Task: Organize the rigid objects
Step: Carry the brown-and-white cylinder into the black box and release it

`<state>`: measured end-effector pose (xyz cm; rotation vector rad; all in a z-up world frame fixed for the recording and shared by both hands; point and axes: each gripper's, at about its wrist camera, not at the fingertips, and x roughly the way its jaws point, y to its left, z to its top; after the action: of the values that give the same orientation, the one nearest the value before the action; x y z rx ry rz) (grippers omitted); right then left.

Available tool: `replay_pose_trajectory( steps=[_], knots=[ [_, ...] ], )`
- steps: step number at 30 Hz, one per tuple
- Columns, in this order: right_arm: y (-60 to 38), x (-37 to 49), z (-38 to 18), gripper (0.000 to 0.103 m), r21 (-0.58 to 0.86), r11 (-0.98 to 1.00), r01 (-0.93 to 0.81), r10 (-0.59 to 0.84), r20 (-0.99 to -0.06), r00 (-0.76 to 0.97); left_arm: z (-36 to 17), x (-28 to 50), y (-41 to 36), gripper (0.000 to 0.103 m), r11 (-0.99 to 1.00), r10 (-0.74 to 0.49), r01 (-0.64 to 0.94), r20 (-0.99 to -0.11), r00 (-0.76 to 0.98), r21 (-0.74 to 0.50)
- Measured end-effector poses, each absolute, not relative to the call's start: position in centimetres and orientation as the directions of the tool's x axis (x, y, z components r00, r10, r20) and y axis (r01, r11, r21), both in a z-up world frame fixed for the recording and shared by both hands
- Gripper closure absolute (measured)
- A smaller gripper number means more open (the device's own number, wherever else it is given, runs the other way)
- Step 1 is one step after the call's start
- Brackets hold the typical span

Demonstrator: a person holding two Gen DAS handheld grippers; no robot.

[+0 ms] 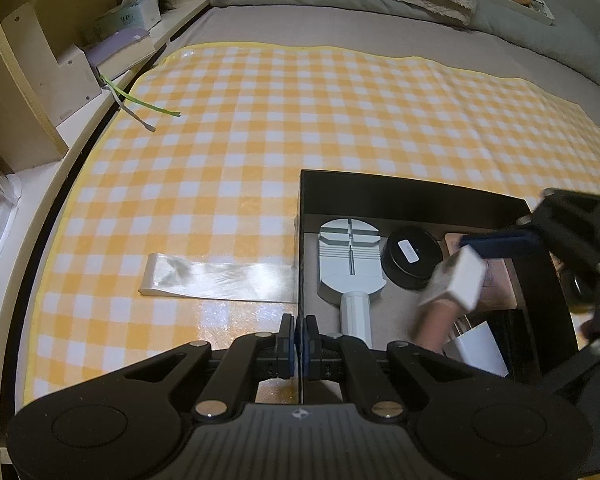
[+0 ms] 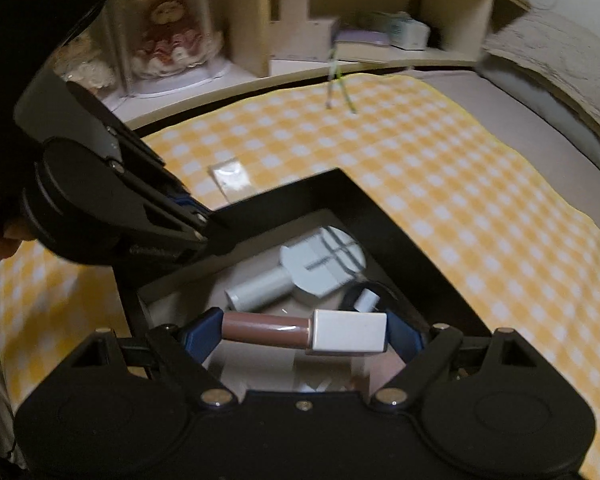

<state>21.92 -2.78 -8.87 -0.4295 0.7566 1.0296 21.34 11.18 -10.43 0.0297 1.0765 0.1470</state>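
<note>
The left claw is clamped shut on the near wall of a black box, which sits on a yellow checked cloth spread over a bed. In the right wrist view, a brown tube with a white cap is gripped lengthwise between the pads of the right claw, just above the open box. Inside the box, a pale grey tool lies at twelve o'clock from the tube, and a black round tin is seen at the tool's three o'clock in the left wrist view. A clear plastic wrapper lies on the cloth at the box's nine o'clock.
</note>
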Motion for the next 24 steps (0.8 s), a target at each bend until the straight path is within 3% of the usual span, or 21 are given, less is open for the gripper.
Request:
replay_pose_trajectory(
  steps=[1,3,17,24],
  knots=[
    [-2.5,22.0,-9.0,0.016,0.03,0.457,-0.889,0.61,-0.737,0.289,-10.4,21.4,11.2,0.099,0.99,0.133,-0.106,-0.875,0.465,0.094],
    [-2.1,22.1,-9.2,0.003,0.039,0.456,-0.889,0.608,-0.743,0.279,-10.5,21.4,11.3,0.099,0.99,0.131,-0.11,-0.876,0.464,0.09],
    [-5.0,23.8,-8.2,0.003,0.137,0.563,-0.815,0.602,-0.744,0.29,-10.5,21.5,11.3,0.099,0.99,0.128,-0.113,-0.878,0.461,0.085],
    [-7.8,23.8,-5.0,0.002,0.185,0.584,-0.79,0.667,-0.665,0.337,-10.5,21.5,11.3,0.099,0.99,0.13,-0.113,-0.878,0.461,0.087]
  ],
)
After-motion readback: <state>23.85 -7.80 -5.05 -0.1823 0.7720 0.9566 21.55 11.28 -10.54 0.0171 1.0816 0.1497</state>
